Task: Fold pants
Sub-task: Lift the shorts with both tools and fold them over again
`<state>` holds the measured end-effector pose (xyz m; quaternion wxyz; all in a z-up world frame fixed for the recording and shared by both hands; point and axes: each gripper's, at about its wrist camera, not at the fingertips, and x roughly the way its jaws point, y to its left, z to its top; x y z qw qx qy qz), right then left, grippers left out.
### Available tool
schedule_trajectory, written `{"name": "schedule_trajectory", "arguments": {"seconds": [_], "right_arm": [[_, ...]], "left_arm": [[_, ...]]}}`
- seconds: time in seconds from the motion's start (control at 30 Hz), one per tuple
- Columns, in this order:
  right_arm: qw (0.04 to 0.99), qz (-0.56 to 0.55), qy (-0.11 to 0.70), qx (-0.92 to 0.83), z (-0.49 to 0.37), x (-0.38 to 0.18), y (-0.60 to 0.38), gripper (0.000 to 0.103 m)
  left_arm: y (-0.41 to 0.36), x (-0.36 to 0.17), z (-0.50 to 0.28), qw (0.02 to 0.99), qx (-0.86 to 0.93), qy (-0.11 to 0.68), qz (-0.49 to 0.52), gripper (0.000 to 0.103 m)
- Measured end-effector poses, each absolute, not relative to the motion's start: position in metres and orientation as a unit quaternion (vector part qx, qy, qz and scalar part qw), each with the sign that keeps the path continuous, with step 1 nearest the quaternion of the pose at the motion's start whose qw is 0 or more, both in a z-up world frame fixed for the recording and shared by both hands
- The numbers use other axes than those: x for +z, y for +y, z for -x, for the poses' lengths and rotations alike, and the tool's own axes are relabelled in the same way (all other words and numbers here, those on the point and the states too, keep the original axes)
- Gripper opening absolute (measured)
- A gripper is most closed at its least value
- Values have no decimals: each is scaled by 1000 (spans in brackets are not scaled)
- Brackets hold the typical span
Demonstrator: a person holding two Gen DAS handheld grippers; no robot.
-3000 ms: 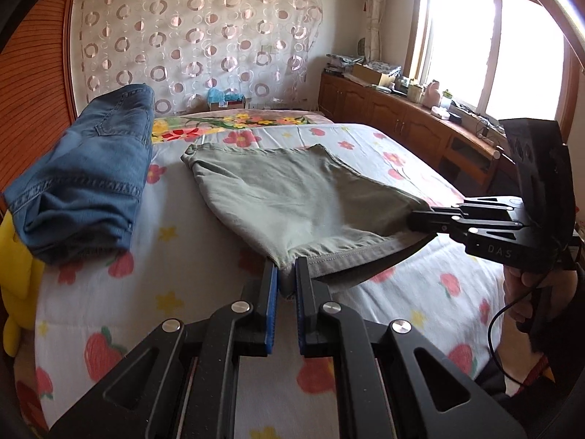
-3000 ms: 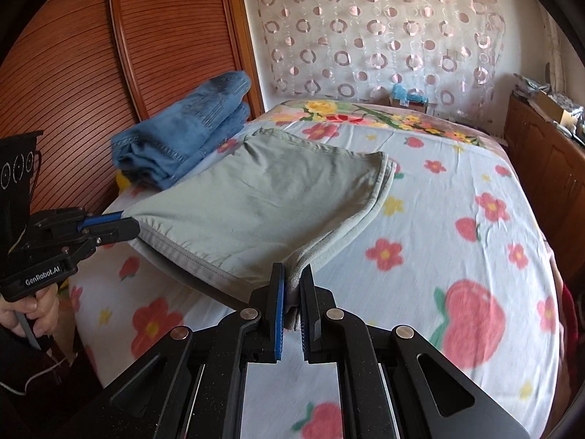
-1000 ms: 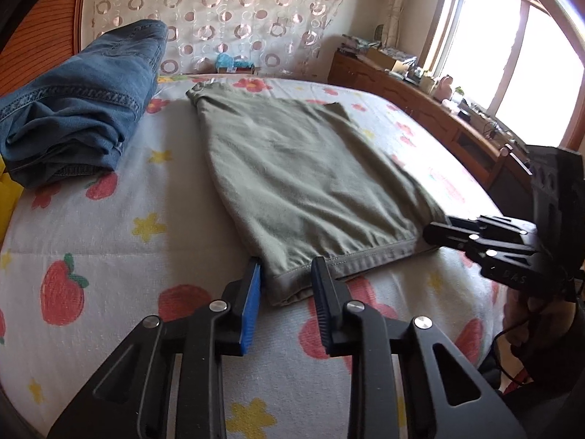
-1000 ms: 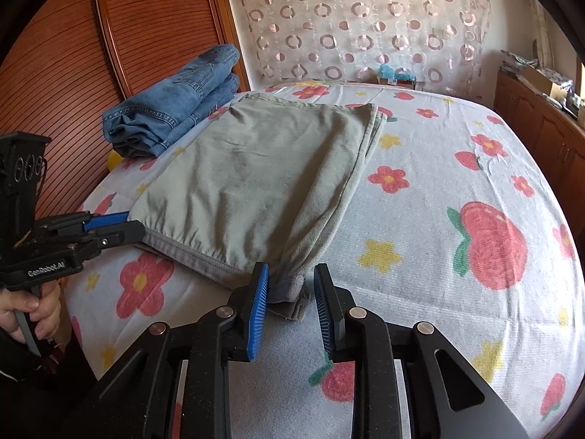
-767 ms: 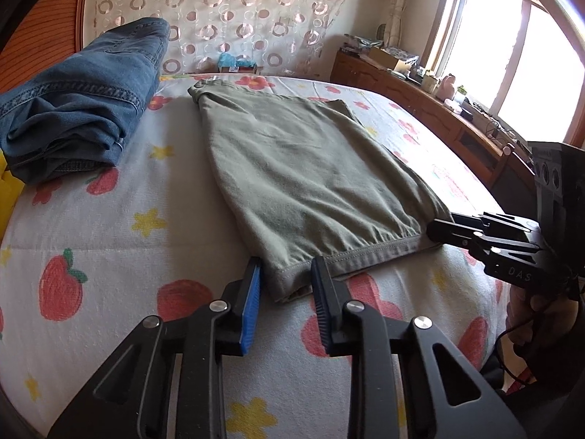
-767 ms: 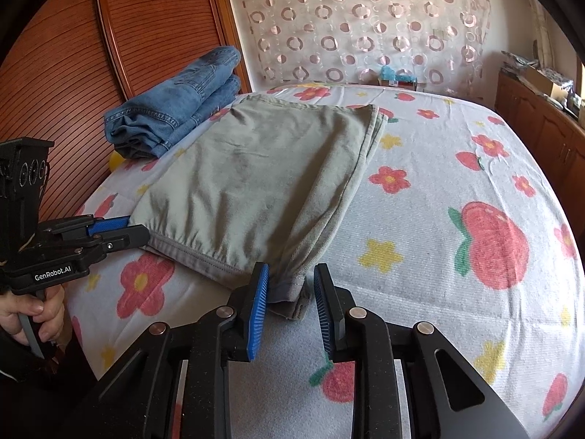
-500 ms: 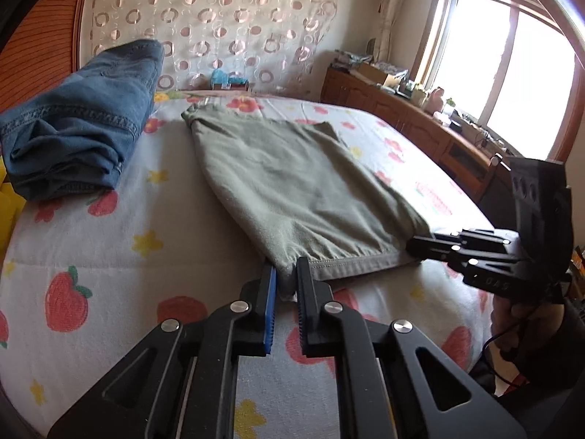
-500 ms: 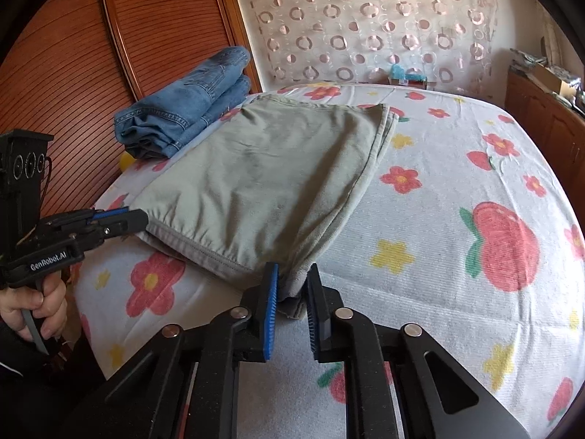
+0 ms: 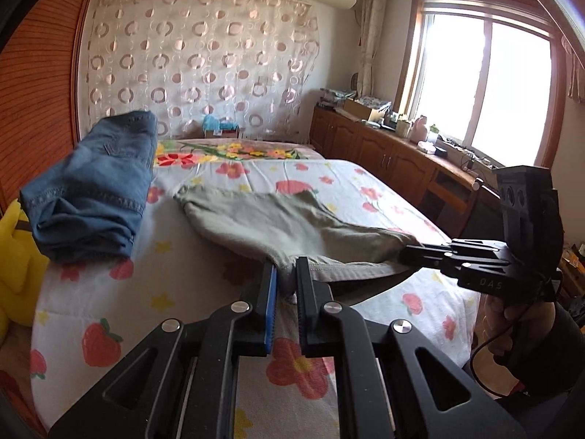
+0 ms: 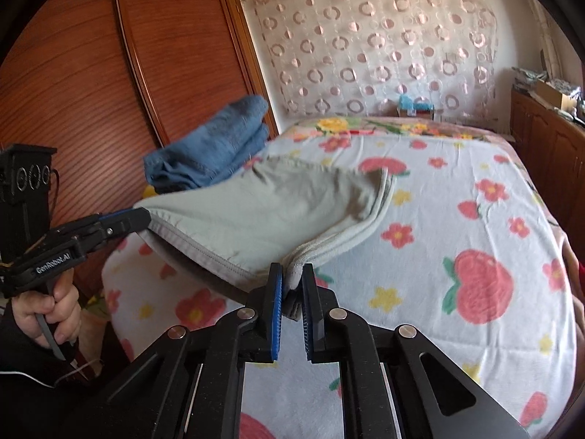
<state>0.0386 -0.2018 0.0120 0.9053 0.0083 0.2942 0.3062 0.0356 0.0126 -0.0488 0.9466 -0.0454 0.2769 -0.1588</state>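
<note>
The grey-green pants [image 9: 292,226], already folded into a layered rectangle, lie on the bed [image 9: 204,292] with the near hem edge raised clear of the strawberry-and-flower bedspread [image 10: 475,256] and the far end resting on it. The left tool [image 9: 285,274] has its jaws closed tight on the near left corner of the hem, cloth pinched between the blue pads. The right tool [image 10: 290,278] is likewise clamped on the near right corner, where the stacked layers of the fold show at its tips. In the left wrist view the right tool appears at 3 o'clock, held by a hand [image 9: 504,325]; in the right wrist view the left tool appears at 9 o'clock, gripped by the other hand [image 10: 51,311]. The hem hangs taut between the two tools, casting a shadow on the bedspread beneath. A stack of folded blue jeans [image 9: 95,186] sits at 10 o'clock on the bed, just beside the pants and apart from them. A yellow soft item [image 9: 14,263] shows at 9 o'clock below the jeans. A wooden cabinet run [image 9: 384,153] stands under the window at 2 o'clock.
</note>
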Motion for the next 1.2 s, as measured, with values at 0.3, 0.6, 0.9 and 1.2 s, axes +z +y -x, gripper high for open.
{"name": "schedule_trajectory", "arguments": {"seconds": [0.3,0.6,0.9,1.2], "right_arm": [[915,-4,260,309,-19,37,-219,9],[920,-5,237,313,-7,48,-227,9],[927,8,210,310,4,61,-229,9],[927,21,223,300,-25,36,-216,7]], "left_arm": [[12,-25,-25,953,-171,247,39,10],[13,-12,-14,957,-178,227,36,10],[8,7,0,959,-188,210,25,10],[10,-24,-31,951,-172,254,23,10]]}}
